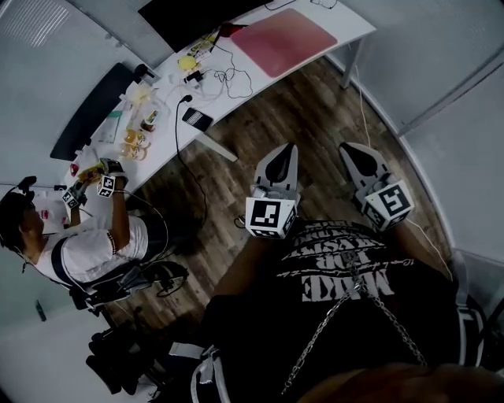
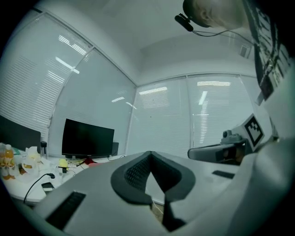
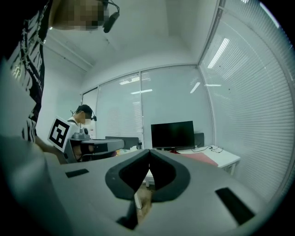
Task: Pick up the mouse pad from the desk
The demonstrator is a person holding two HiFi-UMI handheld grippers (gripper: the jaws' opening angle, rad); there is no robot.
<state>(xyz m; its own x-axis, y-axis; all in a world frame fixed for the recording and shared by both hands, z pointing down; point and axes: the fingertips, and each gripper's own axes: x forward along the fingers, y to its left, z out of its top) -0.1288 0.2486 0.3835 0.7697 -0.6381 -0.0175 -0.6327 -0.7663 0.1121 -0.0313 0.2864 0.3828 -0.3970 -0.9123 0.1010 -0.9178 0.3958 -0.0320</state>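
both closed grippers, left gripper [image 1: 283, 152] and right gripper [image 1: 353, 153], hover far from the mouse pad [image 1: 283, 39].

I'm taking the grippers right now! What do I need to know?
Left gripper: shut, empty.
Right gripper: shut, empty.
Both are over the wooden floor, short of the desk.
Mouse pad: pink, lying flat on the desk near the monitor.
Done: nothing yet.
Left: step to the desk, open a gripper, grip the pad's edge, lift it.

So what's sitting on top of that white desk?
A red mouse pad, a black monitor, loose cables and small yellow clutter. Whatever lies under the pad is covered.
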